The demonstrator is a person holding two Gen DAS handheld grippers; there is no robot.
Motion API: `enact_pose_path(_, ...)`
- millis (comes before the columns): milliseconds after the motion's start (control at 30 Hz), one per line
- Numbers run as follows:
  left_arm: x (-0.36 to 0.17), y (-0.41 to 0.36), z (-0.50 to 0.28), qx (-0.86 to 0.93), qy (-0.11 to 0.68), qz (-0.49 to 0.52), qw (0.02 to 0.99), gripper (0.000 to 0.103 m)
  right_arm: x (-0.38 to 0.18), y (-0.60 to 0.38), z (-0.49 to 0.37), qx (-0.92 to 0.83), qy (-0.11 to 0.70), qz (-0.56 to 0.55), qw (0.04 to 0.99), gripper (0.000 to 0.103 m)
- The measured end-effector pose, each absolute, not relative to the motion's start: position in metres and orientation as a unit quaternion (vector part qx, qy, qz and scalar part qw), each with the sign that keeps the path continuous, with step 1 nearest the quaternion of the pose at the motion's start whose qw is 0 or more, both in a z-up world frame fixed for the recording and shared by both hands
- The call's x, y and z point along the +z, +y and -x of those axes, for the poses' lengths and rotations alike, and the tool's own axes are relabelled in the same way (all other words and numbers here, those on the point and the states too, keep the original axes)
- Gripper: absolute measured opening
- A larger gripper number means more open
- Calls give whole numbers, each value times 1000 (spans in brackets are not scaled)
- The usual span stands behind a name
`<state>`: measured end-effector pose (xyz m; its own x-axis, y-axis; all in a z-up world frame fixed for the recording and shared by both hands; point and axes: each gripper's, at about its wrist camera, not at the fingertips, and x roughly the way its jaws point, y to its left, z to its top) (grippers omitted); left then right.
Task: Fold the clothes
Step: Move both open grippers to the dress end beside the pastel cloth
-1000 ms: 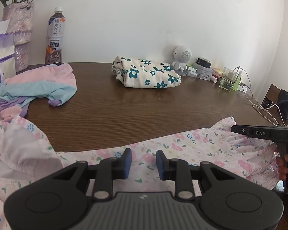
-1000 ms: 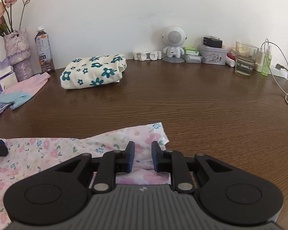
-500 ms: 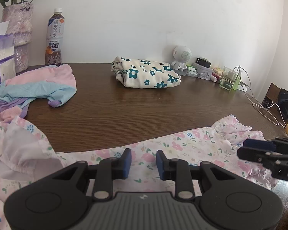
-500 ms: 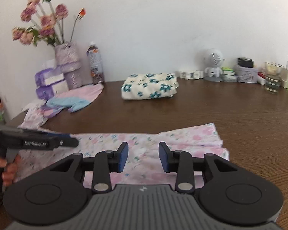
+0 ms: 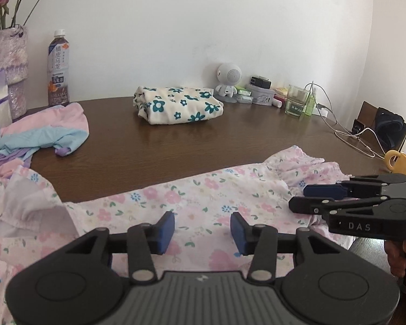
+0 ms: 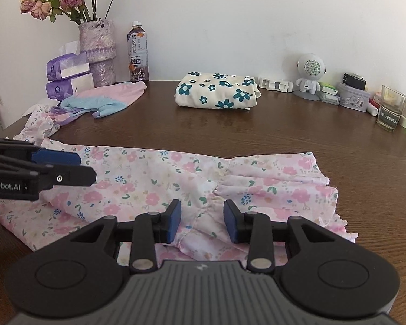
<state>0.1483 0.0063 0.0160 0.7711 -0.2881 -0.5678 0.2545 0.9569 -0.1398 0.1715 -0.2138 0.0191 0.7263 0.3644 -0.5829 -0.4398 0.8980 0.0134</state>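
On the dark wooden table (image 6: 284, 135), a pink floral cotton garment (image 6: 154, 178) is spread for folding; left gripper (image 5: 202, 228) and right gripper (image 6: 202, 220) are held wide, empty.

Left tongs (image 5: 202, 232) gape over a pink floral garment (image 5: 197, 203) spread on the brown worktop (image 5: 176, 146), right tongs (image 5: 314, 199) reaching in from the right, a folded cloth (image 5: 178, 104) far behind

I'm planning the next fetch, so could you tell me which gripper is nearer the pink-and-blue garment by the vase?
Left. The left gripper is on the side where the pink-and-blue garment lies; the right gripper hovers toward the opposite end.
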Motion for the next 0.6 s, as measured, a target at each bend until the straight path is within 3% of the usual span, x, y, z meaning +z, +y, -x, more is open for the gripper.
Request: enact_pose_path(600,13,24,-141,-139,304,56,941,40,22,-265,-160,145,295,32,944,35)
